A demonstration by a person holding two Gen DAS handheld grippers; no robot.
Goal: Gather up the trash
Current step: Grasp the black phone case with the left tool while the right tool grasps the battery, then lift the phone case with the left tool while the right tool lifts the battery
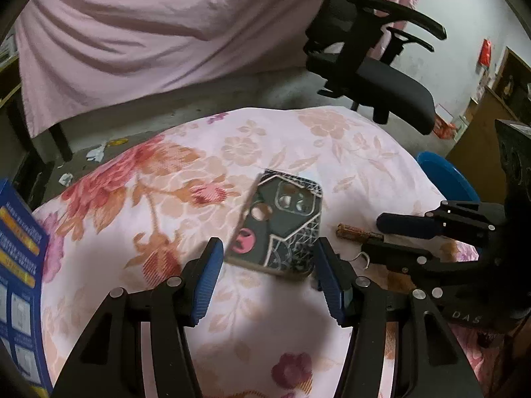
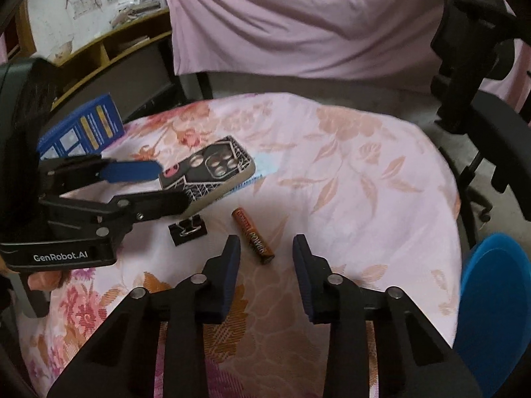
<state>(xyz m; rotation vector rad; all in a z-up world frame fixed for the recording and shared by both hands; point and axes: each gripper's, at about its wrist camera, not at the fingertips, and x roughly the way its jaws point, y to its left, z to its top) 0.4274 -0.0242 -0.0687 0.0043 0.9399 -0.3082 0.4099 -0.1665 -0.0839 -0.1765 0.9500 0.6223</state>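
Floral pink cloth (image 1: 265,139) covers the tabletop under both of your tongs. Your left tongs (image 1: 268,265) stand partly apart, with the near end of the dark patterned phone case (image 1: 282,222) between the blue pads; the right pad sits at the case's edge, the left just beside it, and you cannot tell whether they press. Your right tongs (image 2: 265,248) are narrowed, the near end of the brown battery (image 2: 254,235) lying on the cloth between their tips, untouched. Just left of the battery lies a black binder clip (image 2: 187,229). Further left, a blue leaflet (image 2: 83,129) lies at the cloth's edge. Beyond the tabletop stand a black office chair (image 1: 381,76) and a pink draped sheet (image 1: 149,33).
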